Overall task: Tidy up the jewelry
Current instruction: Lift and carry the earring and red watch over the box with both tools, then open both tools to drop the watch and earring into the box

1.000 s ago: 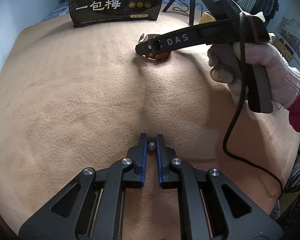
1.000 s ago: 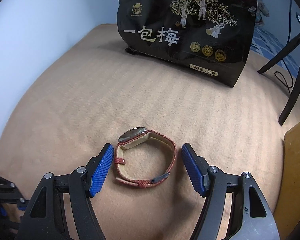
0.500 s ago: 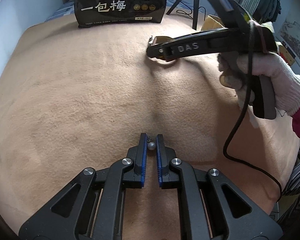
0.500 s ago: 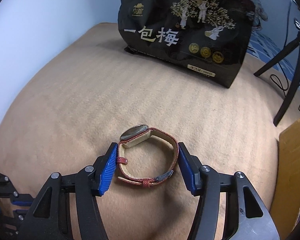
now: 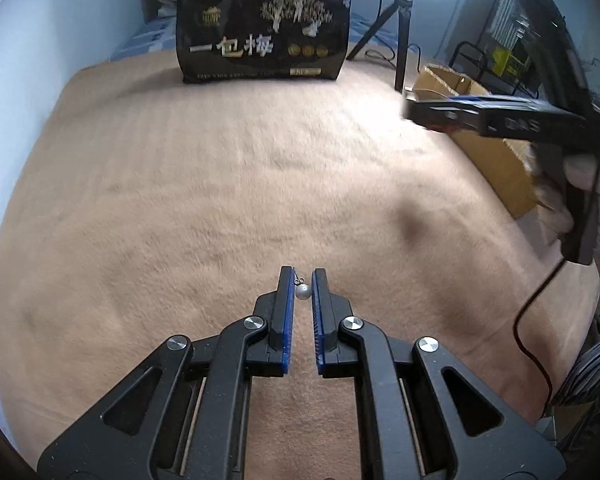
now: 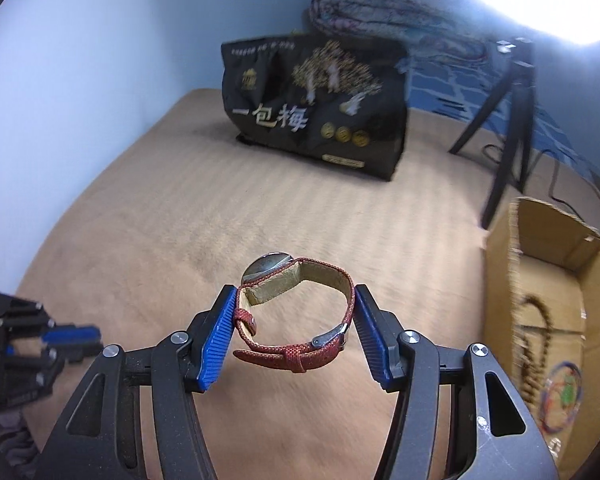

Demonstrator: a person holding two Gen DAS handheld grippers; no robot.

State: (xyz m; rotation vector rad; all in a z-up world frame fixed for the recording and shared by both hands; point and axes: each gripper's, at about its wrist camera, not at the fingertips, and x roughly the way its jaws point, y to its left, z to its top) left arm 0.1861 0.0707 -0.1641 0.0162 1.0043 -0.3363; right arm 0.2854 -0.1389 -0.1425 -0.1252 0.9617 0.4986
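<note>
Woven red cloth watch strap (image 6: 300, 354) with metal case; matt fuzzy tan blanket (image 6: 260, 216); corrugated cardboard box (image 6: 548, 280); glossy black bag (image 6: 316, 108).

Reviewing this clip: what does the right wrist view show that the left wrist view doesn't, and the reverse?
Only the right wrist view: the red-strapped watch clamped in the right gripper, plus a beaded strand and a colourful bangle inside the cardboard box.

Only the left wrist view: a small pearl earring between the left gripper fingers.

Both: the black snack bag, tripod, box and tan blanket.
</note>
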